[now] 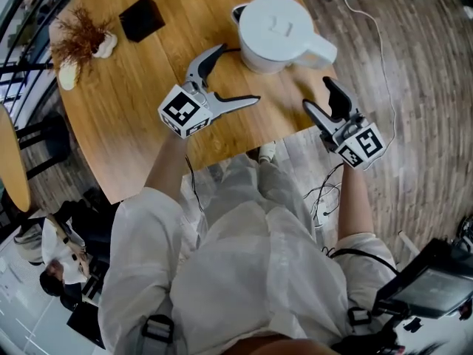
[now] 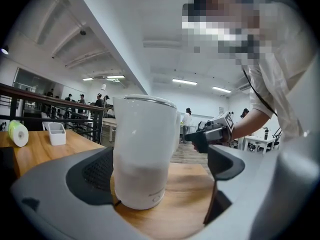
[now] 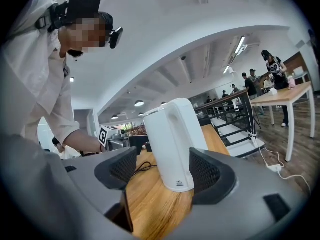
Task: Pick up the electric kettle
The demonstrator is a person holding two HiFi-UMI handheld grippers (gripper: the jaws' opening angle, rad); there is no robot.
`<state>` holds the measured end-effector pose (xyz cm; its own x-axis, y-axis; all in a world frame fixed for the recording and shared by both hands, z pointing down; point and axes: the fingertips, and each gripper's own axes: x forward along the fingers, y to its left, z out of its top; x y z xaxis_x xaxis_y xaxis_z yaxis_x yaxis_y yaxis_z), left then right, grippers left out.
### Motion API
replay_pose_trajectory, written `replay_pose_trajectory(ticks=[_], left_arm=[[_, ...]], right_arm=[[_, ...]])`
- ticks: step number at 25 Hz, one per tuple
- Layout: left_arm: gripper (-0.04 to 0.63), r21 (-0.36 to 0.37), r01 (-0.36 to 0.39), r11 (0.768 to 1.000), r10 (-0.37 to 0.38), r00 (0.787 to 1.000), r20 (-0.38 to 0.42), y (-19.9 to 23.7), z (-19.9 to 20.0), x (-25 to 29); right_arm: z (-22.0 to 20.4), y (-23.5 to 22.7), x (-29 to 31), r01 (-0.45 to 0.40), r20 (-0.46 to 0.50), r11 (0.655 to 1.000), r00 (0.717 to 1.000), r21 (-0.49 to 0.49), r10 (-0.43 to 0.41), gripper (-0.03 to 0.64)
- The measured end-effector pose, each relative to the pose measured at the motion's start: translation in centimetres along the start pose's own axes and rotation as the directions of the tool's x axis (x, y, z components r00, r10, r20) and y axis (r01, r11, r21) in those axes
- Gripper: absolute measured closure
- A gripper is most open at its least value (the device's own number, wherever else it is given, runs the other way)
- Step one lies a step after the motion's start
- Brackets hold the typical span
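Left tongs [image 2: 160,171] grey, mesh pads [image 2: 97,171] | kettle [image 2: 145,139] smooth white cylinder | table [image 2: 185,189] wood

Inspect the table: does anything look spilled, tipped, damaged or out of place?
Nothing stands out. The white plastic electric kettle stands upright, lid shut, on the round wooden table, with no spill visible.

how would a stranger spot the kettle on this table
Start at the round wooden table at the top of the head view. Near its right edge stands a white plastic electric kettle with a lid and side handle. It is the only large white vessel; the small black box and dried brown sprigs lie far left.
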<state>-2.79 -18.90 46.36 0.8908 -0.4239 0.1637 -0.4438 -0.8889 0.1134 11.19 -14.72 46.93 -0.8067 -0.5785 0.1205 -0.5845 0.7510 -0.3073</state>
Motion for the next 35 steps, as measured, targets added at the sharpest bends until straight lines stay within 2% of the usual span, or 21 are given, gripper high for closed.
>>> replay_pose_trajectory(ticks=[10, 19, 27, 35], left_arm=[[0.012, -0.002, 0.084, 0.996, -0.084, 0.996, -0.001, 1.9, -0.4, 2.0], [0.011, 0.015, 0.157, 0.988, -0.157, 0.988, 0.012, 3.8, 0.5, 4.0], [0.011, 0.078, 0.228, 0.970, -0.228, 0.974, -0.008, 5.0, 0.9, 5.3], [0.011, 0.096, 0.339, 0.936, -0.339, 0.941, -0.023, 3.6, 1.2, 6.1]], right_arm=[[0.6, -4.1, 1.1, 0.053, -0.009, 0.998, 0.999, -0.043, -0.054, 0.308], [1.4, -5.6, 3.0, 0.008, -0.004, 0.995, 1.000, -0.100, -0.008, 0.308], [2.0, -6.3, 4.7, -0.011, 0.013, 0.988, 1.000, -0.151, 0.014, 0.308], [2.2, -6.4, 4.9, -0.051, -0.004, 0.981, 0.999, -0.189, 0.051, 0.313]])
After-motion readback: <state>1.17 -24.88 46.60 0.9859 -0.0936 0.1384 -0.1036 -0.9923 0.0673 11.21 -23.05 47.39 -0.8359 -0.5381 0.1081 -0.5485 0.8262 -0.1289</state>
